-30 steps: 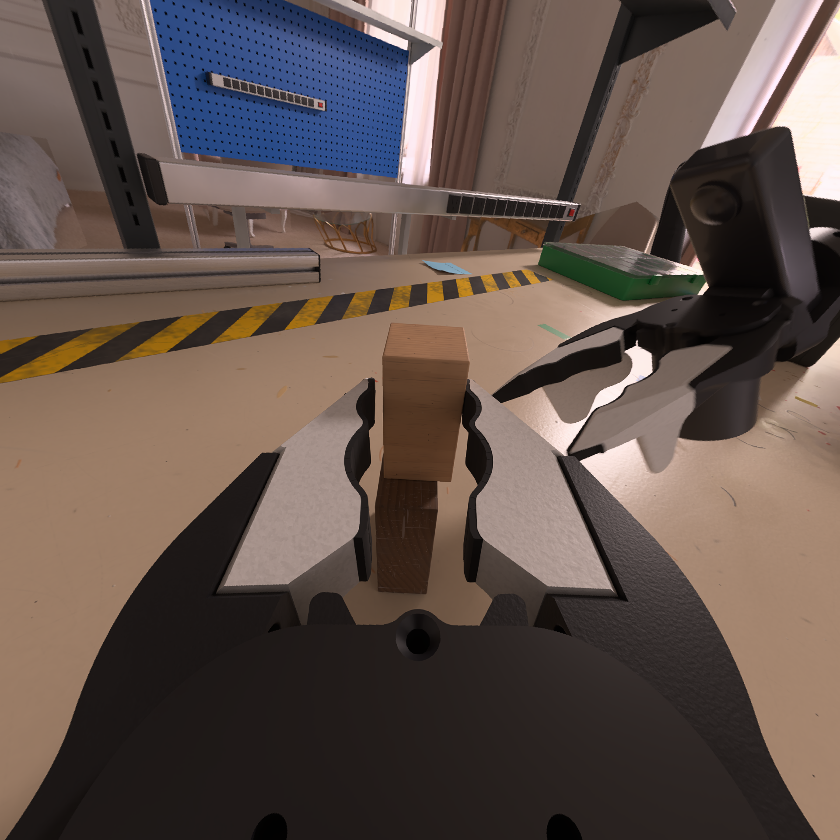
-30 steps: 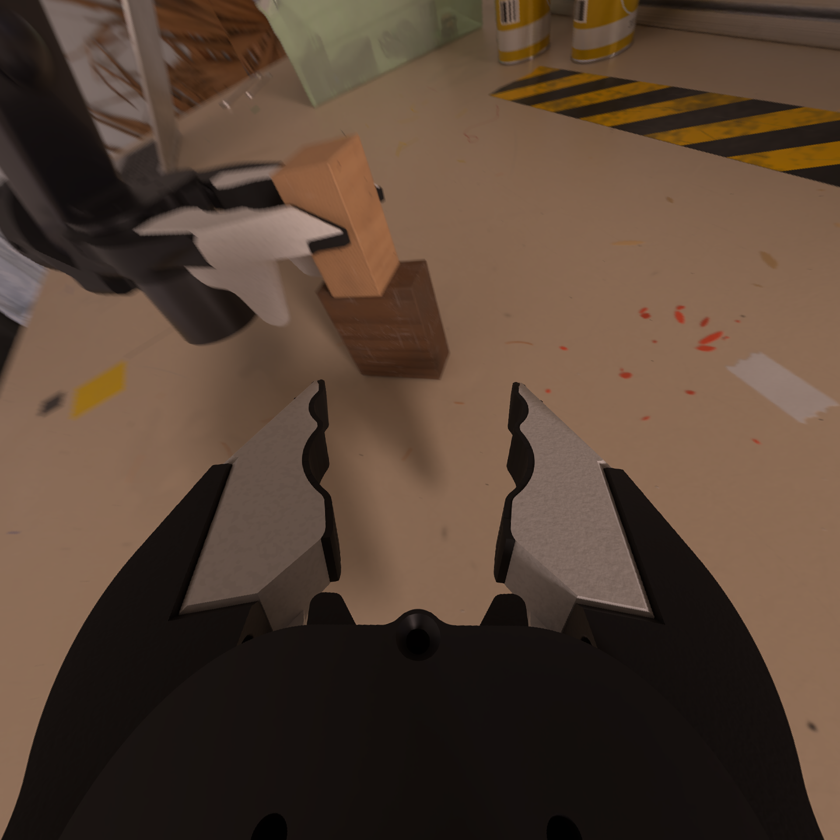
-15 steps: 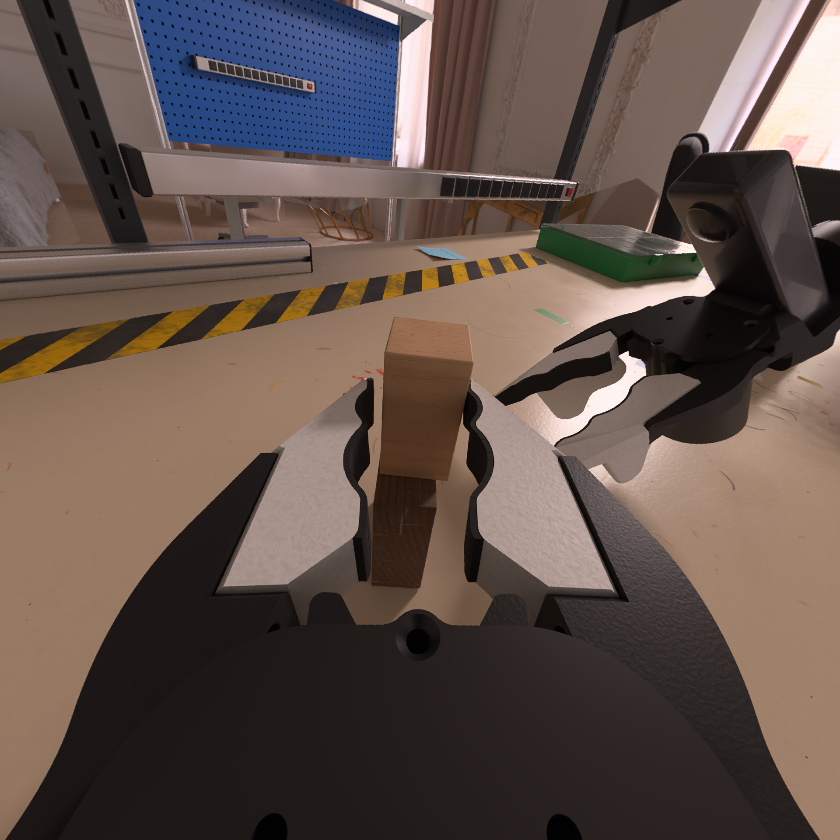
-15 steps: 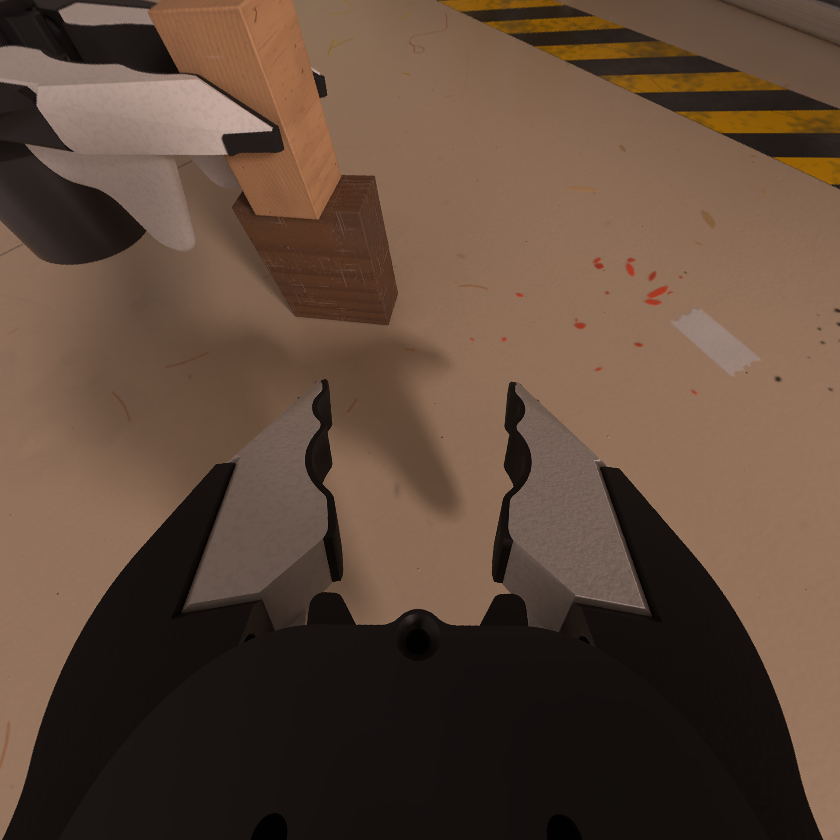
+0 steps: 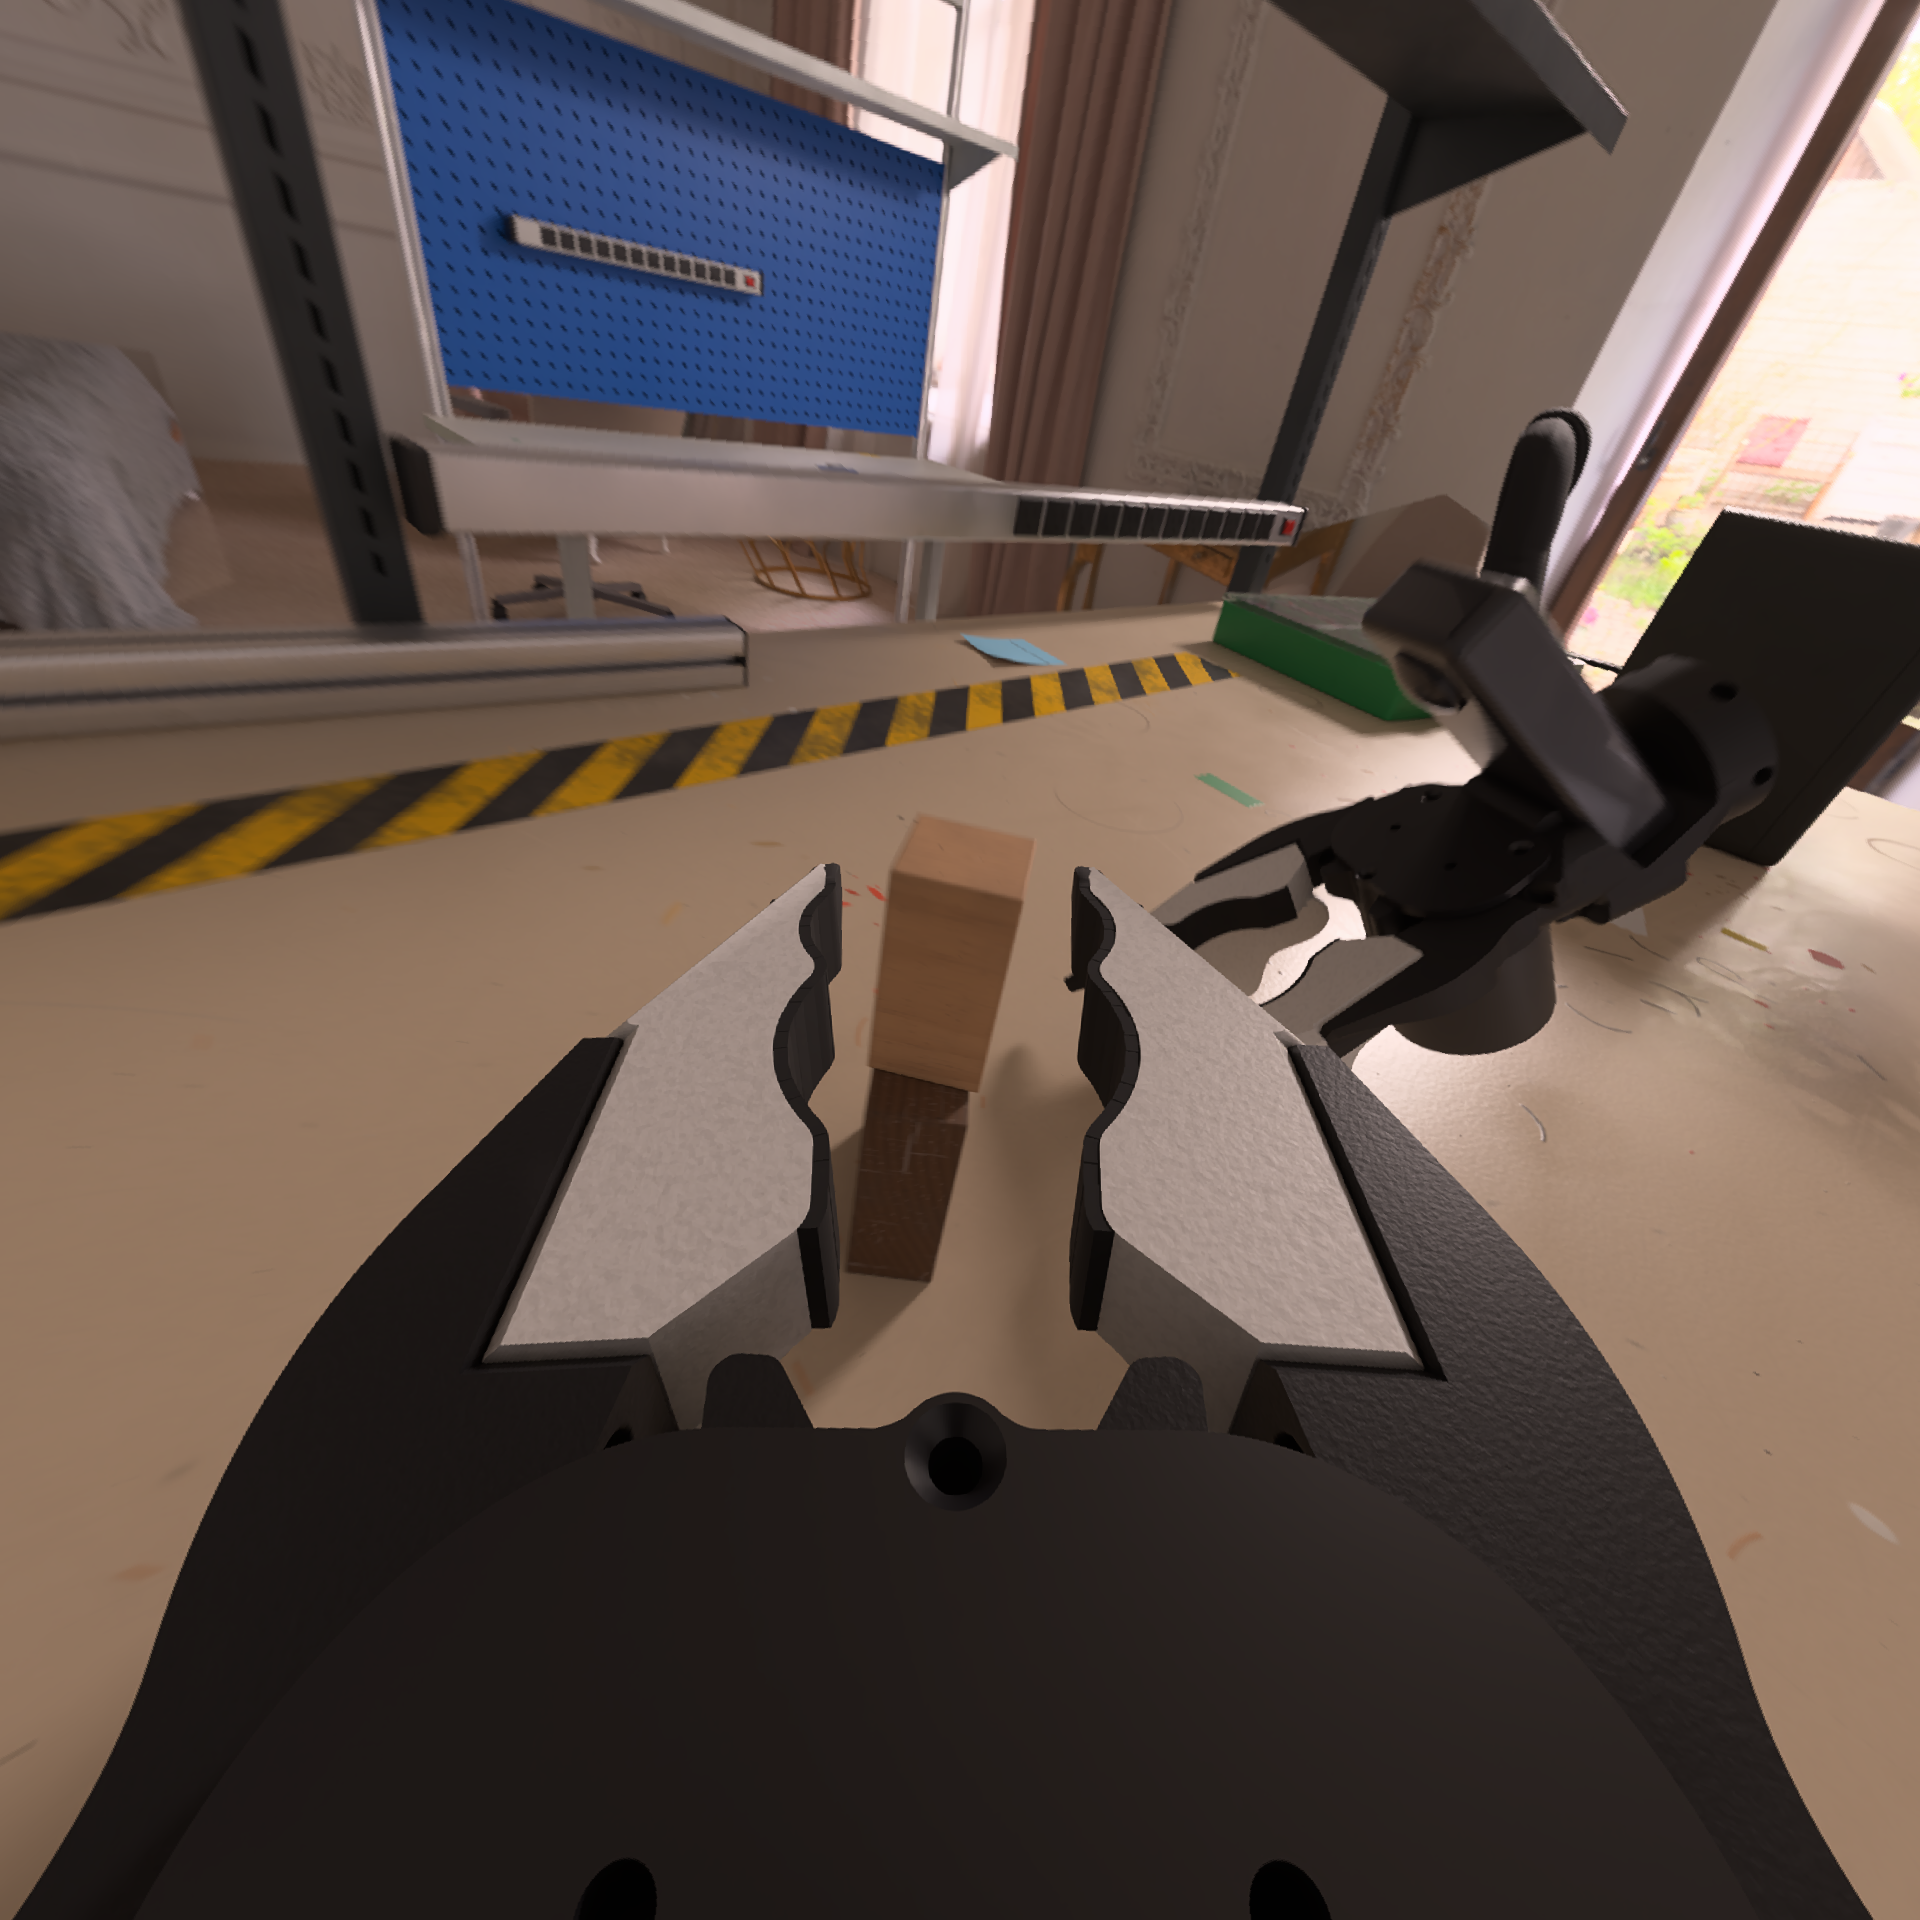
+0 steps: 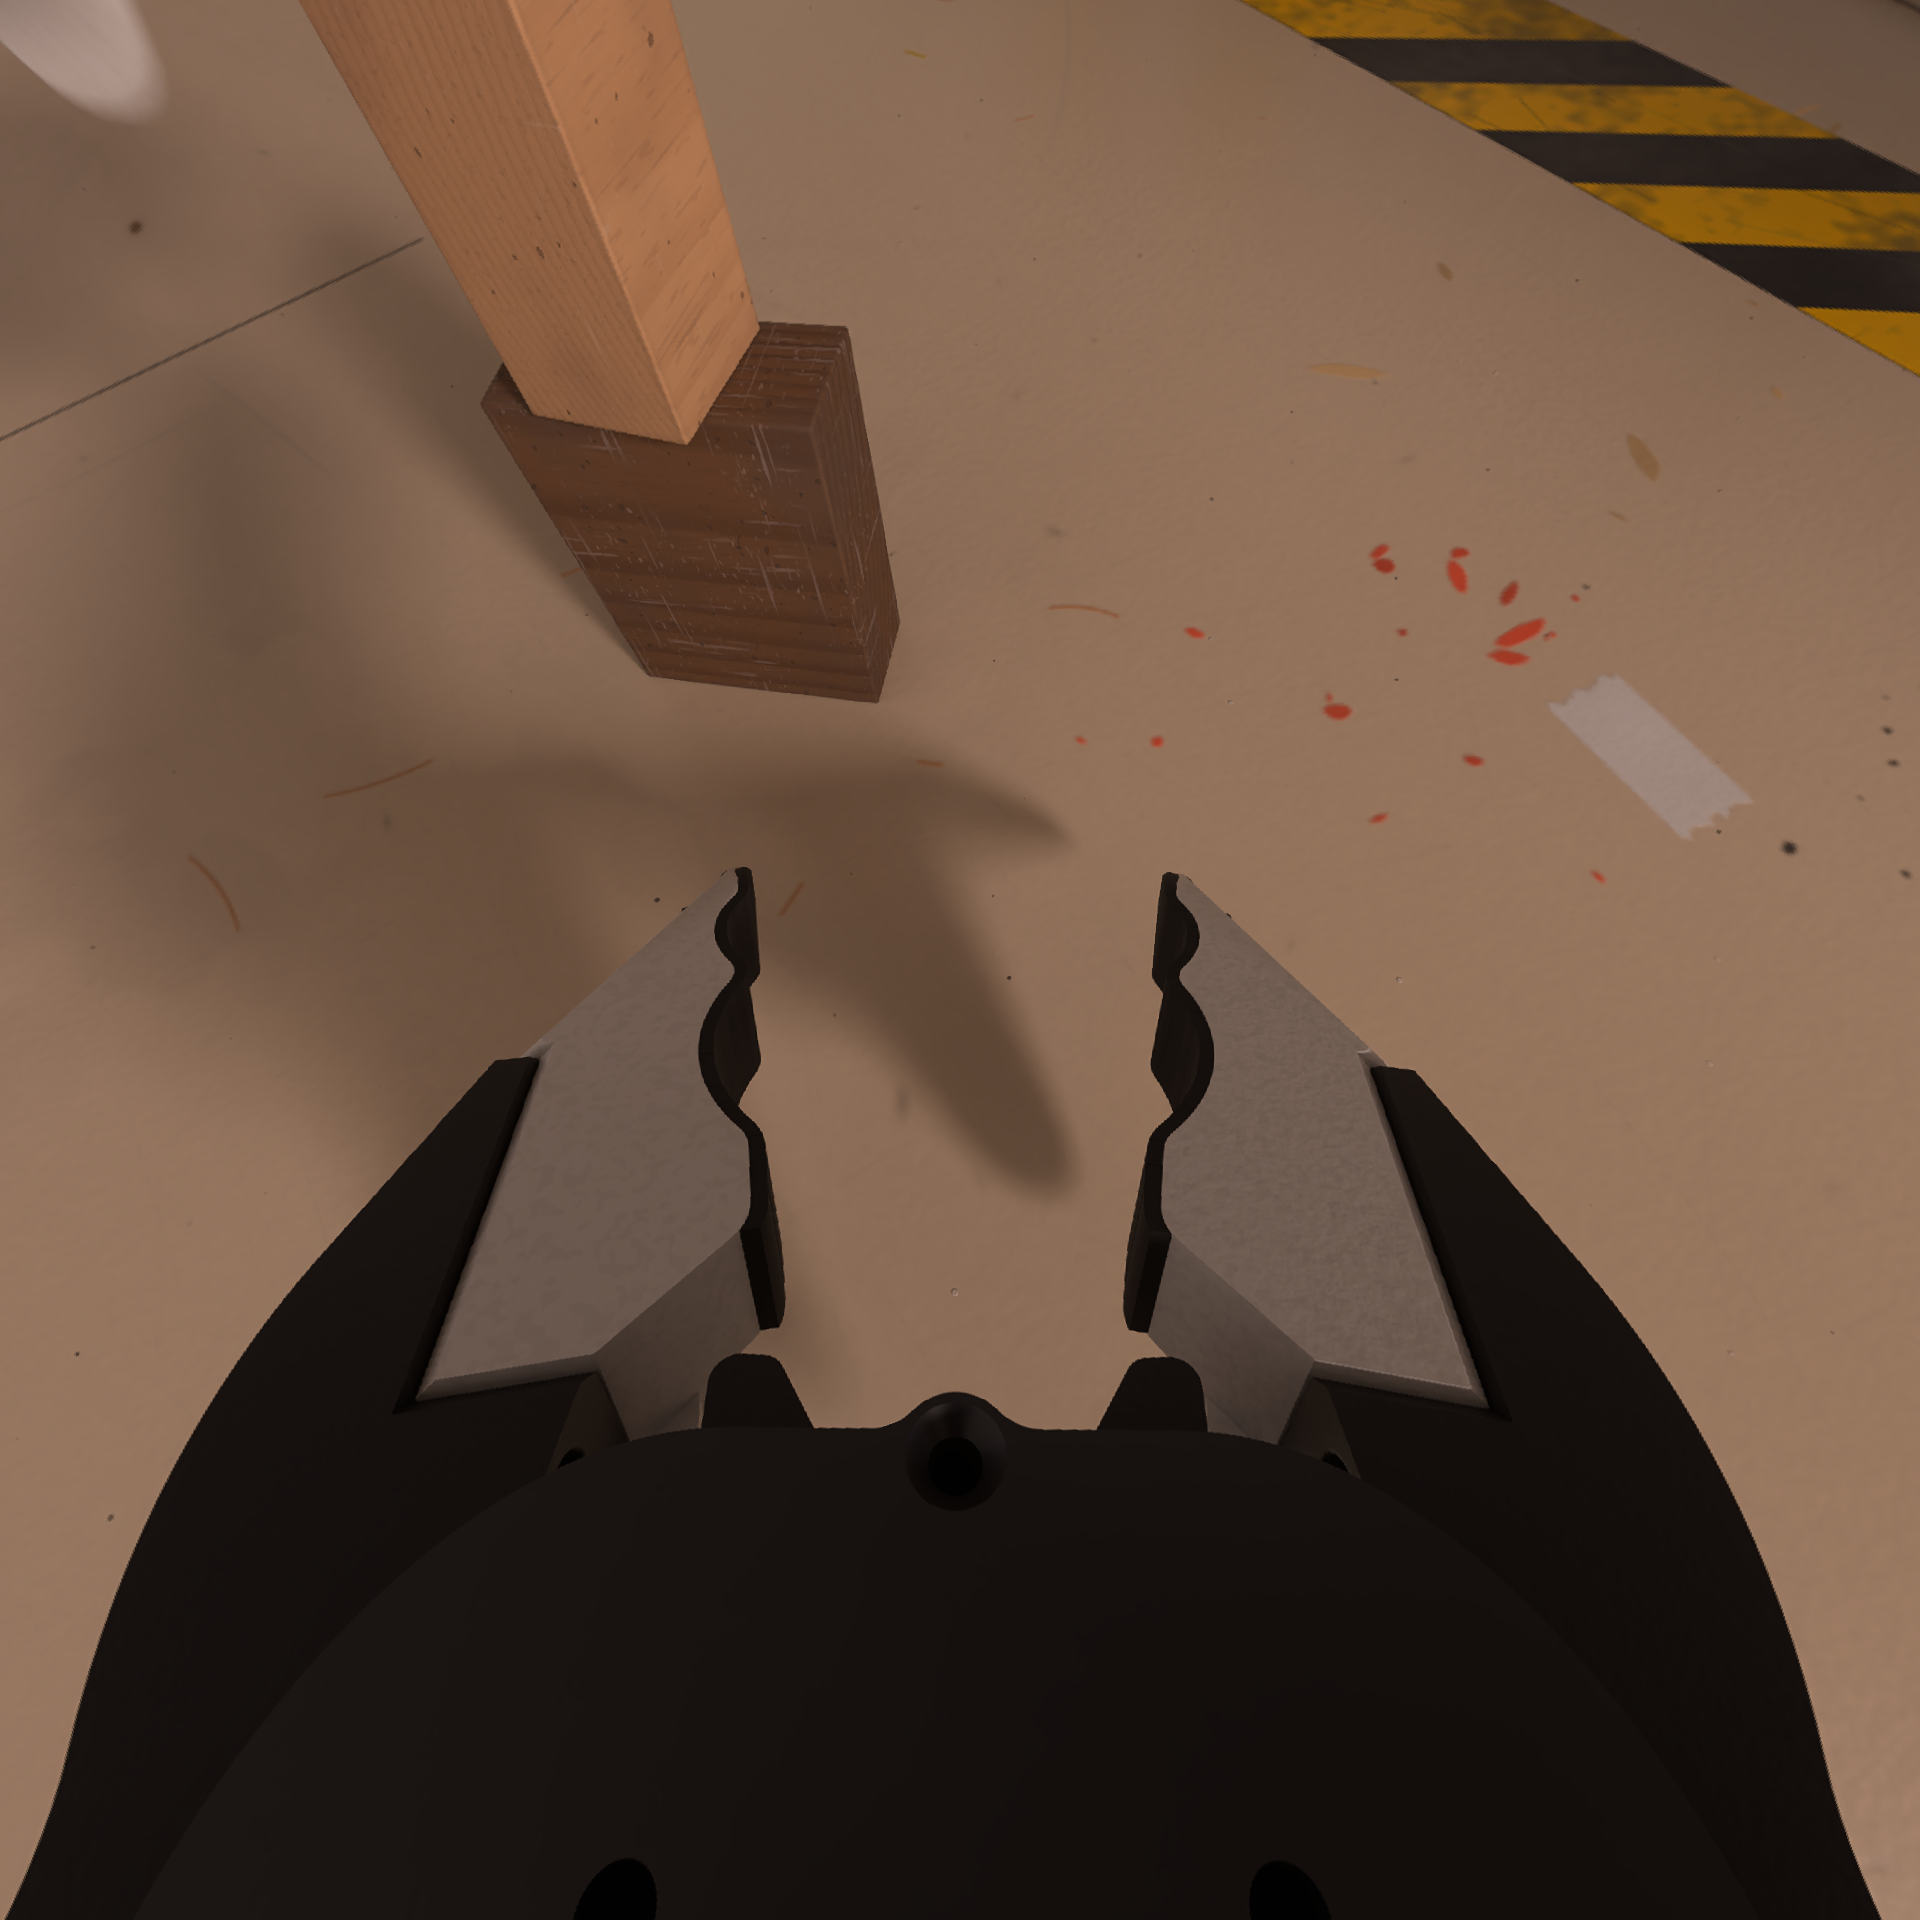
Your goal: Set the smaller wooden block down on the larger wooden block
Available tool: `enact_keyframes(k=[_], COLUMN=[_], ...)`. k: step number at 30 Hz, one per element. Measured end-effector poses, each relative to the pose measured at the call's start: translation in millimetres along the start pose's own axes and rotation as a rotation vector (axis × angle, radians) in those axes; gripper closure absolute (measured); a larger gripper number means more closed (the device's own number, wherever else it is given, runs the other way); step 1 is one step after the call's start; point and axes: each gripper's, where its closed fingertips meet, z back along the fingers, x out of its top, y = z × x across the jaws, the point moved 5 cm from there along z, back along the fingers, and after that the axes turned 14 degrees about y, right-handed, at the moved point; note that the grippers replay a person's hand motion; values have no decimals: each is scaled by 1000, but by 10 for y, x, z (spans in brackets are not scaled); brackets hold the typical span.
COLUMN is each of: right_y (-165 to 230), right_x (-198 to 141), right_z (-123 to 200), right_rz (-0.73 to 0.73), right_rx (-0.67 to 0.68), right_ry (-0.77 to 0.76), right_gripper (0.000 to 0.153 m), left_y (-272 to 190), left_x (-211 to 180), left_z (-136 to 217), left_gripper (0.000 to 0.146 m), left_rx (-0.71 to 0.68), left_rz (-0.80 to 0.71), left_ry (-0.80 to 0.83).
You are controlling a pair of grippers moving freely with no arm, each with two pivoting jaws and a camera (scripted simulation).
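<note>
My left claw (image 5: 951, 914) is spread wide now, its two grey pads standing clear of the light wooden block (image 5: 951, 982) on either side with counter showing through both gaps, so it has hold of nothing. Half a second ago those pads were pressed against the block's sides; they have since parted and the claw has drawn back a little, the block now sitting near the tips at the centre of the frame. The light block stands upright on the dark wooden block (image 5: 904, 1184), which rests on the tan counter (image 5: 312, 1091). In my right wrist view the light block (image 6: 561, 197) runs out of the top left of the frame, planted on the left part of the dark block's (image 6: 727, 530) top face and seeming to lean left. My right claw (image 6: 956, 883) is also wide open and empty, hovering over bare counter (image 6: 1351, 416) below the stack, and it has closed in, since the stack looks larger than before. In the left view this right claw (image 5: 1294, 940) sits at centre right, just beside the stack without touching it. Red flecks (image 6: 1496, 623) dot the counter to the right.
</note>
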Motion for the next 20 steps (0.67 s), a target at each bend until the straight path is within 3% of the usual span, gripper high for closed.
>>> enact_keyframes(k=[10,14,20], right_y=[53,53,48], right_x=[-20,-21,-20], right_z=[-44,-45,-38], right_rz=[35,30,22], right_rx=[-20,-15,-14], right_ry=[43,44,39], right_gripper=[76,75,76], left_y=[754,1136,1742], left_x=[752,756,281], left_z=[1170,1219,955], left_gripper=[101,101,101], left_rx=[257,385,519], left_rz=[-57,-93,-87], left_ry=[94,239,617])
